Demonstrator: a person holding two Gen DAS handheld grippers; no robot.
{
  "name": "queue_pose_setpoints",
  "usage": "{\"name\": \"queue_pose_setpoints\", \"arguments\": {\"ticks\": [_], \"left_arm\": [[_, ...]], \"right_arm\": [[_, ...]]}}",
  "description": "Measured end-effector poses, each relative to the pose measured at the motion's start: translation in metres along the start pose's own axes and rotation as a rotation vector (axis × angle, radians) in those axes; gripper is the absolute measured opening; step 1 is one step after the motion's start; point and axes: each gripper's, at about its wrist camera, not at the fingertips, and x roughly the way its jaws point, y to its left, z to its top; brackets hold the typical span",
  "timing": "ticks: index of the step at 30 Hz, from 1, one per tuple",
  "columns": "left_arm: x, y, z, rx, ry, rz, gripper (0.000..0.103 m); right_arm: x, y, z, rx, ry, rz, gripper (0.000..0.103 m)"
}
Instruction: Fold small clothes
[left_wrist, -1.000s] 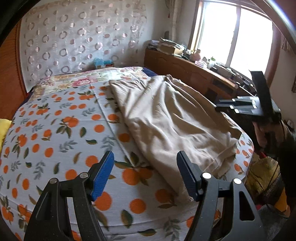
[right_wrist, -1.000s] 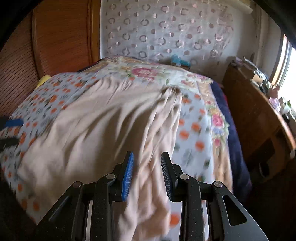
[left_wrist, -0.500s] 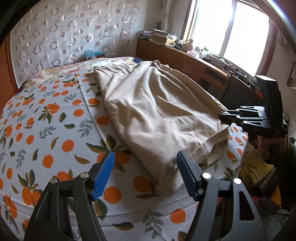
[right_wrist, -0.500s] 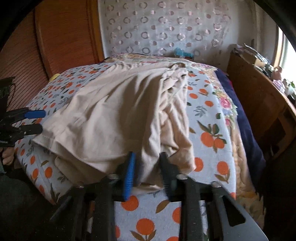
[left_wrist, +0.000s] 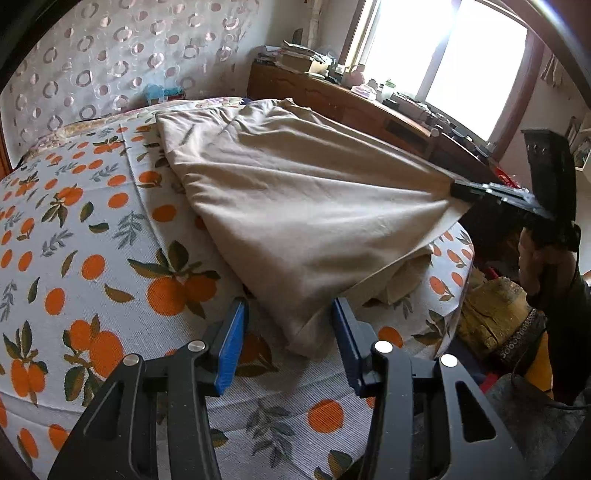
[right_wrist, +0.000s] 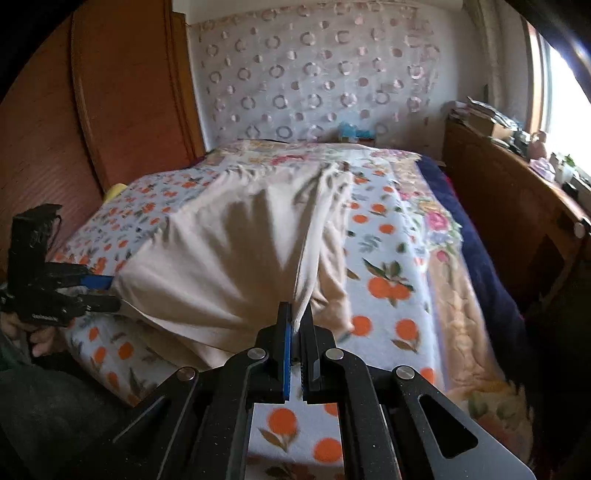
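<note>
On my far left the bedspread (left_wrist: 92, 236), white with an orange-fruit print, covers the bed, and the beige garment (left_wrist: 295, 206) lies across it from the far end down to the near edge. My left gripper (left_wrist: 288, 332) hangs at that near edge with its jaws half apart and closing; the garment's near corner sits between the blue pads (left_wrist: 231, 343), but they do not press on it. Further right, in the same view, the cloth is drawn up taut into a peak at my right gripper (left_wrist: 458, 190), and a hand (left_wrist: 535, 266) grips its handle. From the right wrist view, the right gripper (right_wrist: 297, 321) is clamped tight on a thin edge of the garment (right_wrist: 229, 251), lifted off the bedspread (right_wrist: 391, 258). A wooden dresser (right_wrist: 517, 206) stands along the right wall.
</note>
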Motion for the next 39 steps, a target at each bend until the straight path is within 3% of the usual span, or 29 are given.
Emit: {"name": "queue_pose_setpoints", "arguments": {"ticks": [3, 4, 5, 6, 12, 22, 27, 30, 39], "left_arm": [[0.000, -0.001, 0.001, 0.002, 0.002, -0.010, 0.034], [0.000, -0.001, 0.000, 0.005, 0.003, -0.012, 0.026], [-0.001, -0.002, 0.000, 0.009, 0.002, -0.016, 0.007], [-0.003, -0.003, -0.001, 0.015, -0.001, -0.030, 0.004], [-0.038, -0.018, 0.003, 0.057, -0.083, -0.054, 0.003], [-0.026, -0.015, -0.005, 0.052, -0.037, -0.025, 0.003], [-0.025, -0.015, -0.005, 0.051, -0.035, -0.016, 0.003], [-0.023, -0.013, -0.006, 0.045, -0.030, -0.013, 0.003], [-0.020, -0.012, -0.007, 0.038, -0.024, -0.011, 0.003]], "right_arm": [[0.008, -0.001, -0.008, 0.010, 0.030, -0.008, 0.003], [0.011, -0.001, -0.009, 0.008, 0.038, -0.013, 0.003], [0.012, -0.001, -0.010, 0.004, 0.042, -0.023, 0.003], [0.014, -0.001, -0.009, 0.001, 0.044, -0.027, 0.003], [0.000, 0.003, 0.001, 0.007, 0.017, -0.036, 0.003], [0.014, 0.007, -0.004, -0.001, 0.062, -0.062, 0.004], [0.025, -0.001, 0.001, 0.021, 0.069, -0.107, 0.045], [0.033, -0.006, 0.001, 0.039, 0.079, -0.103, 0.049], [0.052, -0.003, 0.001, 0.058, 0.094, -0.004, 0.050]]}}
